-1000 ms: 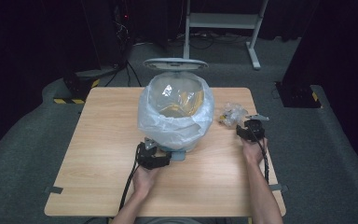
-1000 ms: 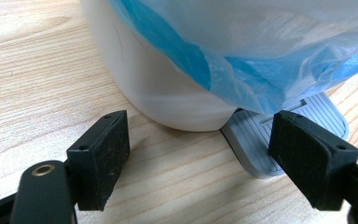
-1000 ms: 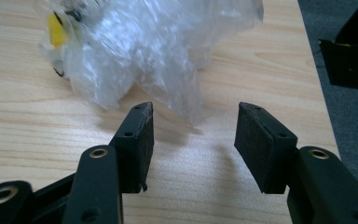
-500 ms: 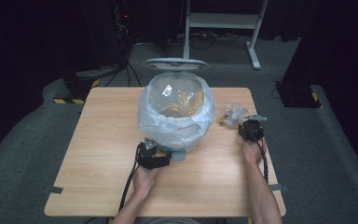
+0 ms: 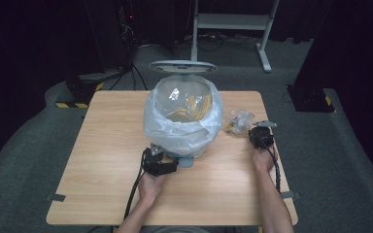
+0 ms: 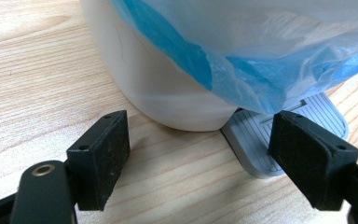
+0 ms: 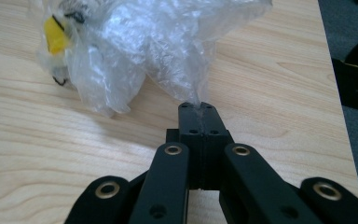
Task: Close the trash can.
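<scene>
A white pedal bin [image 5: 194,145] stands mid-table with its lid [image 5: 182,65] raised and a pale blue liner bag [image 5: 182,121] draped over its rim. My left gripper [image 5: 167,156] lies at the bin's near foot, open. In the left gripper view its jaws [image 6: 205,158] flank the bin's base [image 6: 168,88] and the grey pedal [image 6: 256,140], touching neither. To the right of the bin lies a crumpled clear plastic wrapper [image 5: 238,120] with something yellow [image 7: 56,39] inside. My right gripper [image 5: 257,132] has just been closing and its jaws [image 7: 198,109] pinch an edge of the wrapper [image 7: 158,42].
The wooden table [image 5: 107,145] has bare room to the left of the bin and along the front. Its right edge [image 7: 335,93] runs close beside the right gripper. Dark equipment and a white frame [image 5: 233,19] stand on the floor beyond the table.
The right gripper's jaws have drawn together on the edge of the clear wrapper. Both hands have stayed where they were.
</scene>
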Demonstrator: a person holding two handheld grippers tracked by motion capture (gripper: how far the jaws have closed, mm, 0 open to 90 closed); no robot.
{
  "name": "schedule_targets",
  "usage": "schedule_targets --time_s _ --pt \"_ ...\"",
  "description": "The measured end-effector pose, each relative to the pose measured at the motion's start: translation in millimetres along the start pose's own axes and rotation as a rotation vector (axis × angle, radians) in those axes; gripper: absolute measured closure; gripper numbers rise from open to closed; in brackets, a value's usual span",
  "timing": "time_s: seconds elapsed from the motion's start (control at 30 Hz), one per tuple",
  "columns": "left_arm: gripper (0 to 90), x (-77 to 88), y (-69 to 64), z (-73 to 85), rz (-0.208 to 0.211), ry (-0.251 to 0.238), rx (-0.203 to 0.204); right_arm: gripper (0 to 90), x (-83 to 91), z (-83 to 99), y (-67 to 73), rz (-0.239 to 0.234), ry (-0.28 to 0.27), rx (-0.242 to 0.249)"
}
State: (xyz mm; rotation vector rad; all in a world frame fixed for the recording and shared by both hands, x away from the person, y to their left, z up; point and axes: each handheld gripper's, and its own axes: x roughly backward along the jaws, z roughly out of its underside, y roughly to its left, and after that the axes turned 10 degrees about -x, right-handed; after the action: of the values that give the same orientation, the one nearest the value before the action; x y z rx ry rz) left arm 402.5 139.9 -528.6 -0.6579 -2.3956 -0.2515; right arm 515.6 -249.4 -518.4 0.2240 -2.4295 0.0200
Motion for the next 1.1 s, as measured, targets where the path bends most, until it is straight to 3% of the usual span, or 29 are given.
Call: schedule_targets --time_s 0.37,0.63,1.1 --pt "20.7 -0.4 0.7 0.0 0.008 -0.002 0.008 90.0 35.5 4.9 -3.7 -0.058 -0.038 -0.030" --pt "20.7 -0.7 2.2 -0.1 0.018 0.000 0.009 90.0 72.2 1.9 2.3 -0.130 -0.084 -0.016" --pt "20.7 -0.6 1.3 -0.2 0.012 -0.001 0.004 90.0 124.2 -10.6 6.1 -0.220 -0.113 0.009"
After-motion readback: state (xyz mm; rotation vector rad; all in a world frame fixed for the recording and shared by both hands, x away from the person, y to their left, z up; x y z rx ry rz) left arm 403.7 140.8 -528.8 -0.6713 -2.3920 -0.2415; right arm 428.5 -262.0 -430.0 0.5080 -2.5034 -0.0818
